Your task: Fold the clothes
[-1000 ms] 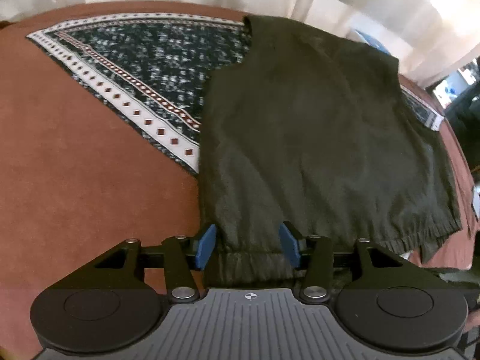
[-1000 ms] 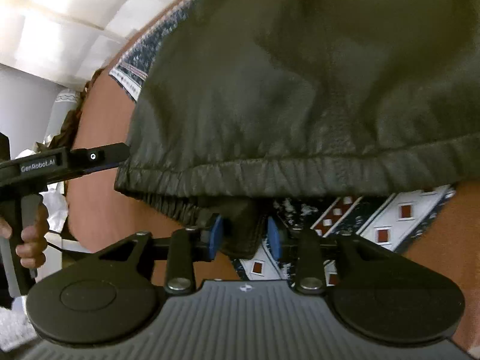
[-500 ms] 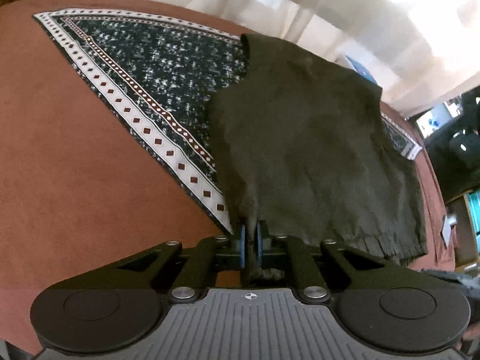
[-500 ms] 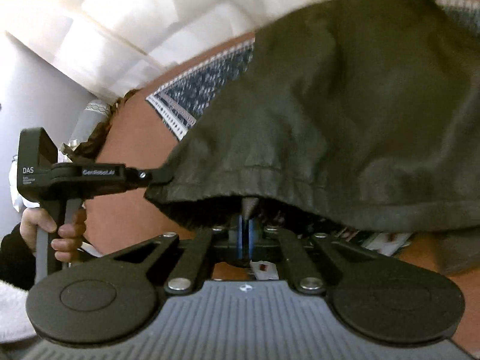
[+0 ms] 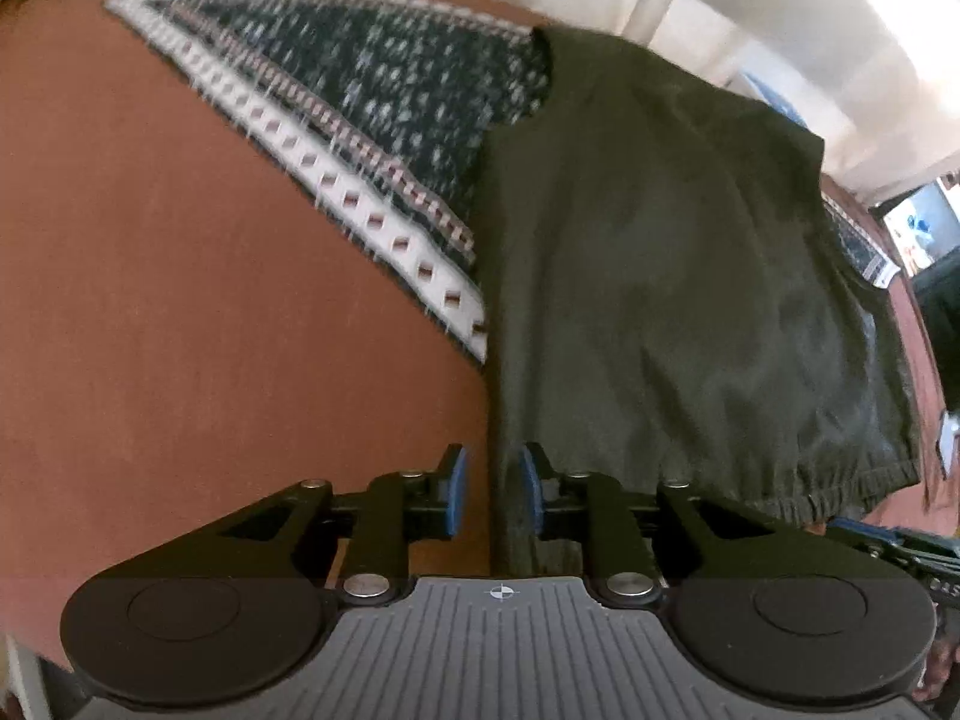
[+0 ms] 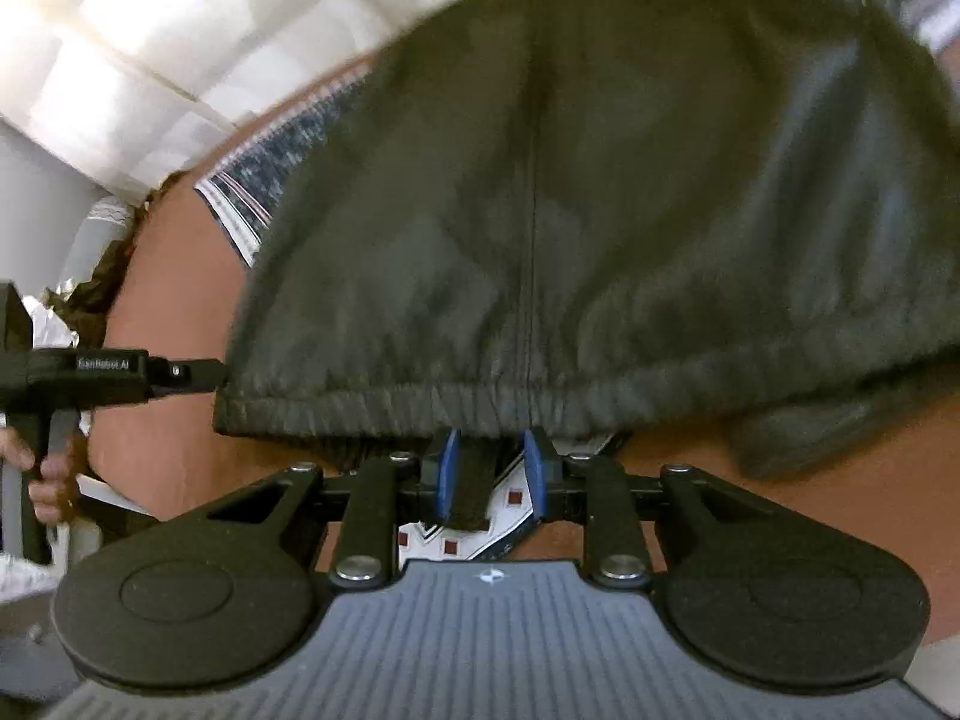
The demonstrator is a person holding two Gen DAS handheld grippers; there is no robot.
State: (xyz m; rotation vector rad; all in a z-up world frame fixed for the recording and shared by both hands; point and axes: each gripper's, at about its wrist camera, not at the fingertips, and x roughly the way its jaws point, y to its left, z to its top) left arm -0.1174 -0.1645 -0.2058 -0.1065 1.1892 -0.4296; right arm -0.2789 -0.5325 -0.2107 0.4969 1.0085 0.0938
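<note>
A dark olive garment (image 5: 660,270) with an elastic waistband lies spread over a patterned cloth (image 5: 384,96). My left gripper (image 5: 492,480) stands at the waistband's left corner. Its jaws are opening, and the garment's edge hangs between them against the right pad (image 5: 528,480) only. In the right wrist view the garment (image 6: 600,210) fills the frame. My right gripper (image 6: 489,471) sits just under the waistband with its jaws opening. A dark strip of fabric (image 6: 471,492) lies between them beside the left pad (image 6: 447,471), free of the right one.
The bed surface (image 5: 180,330) is rust brown. White curtains (image 6: 150,48) hang behind it. A hand (image 6: 48,474) holds the left gripper's handle (image 6: 108,369) at the left of the right wrist view. A bright screen (image 5: 918,228) stands at the far right.
A second ago both grippers were open around the waistband. Half a second ago both had shut on it. Now both pairs of jaws have parted again, and the right gripper has drawn back.
</note>
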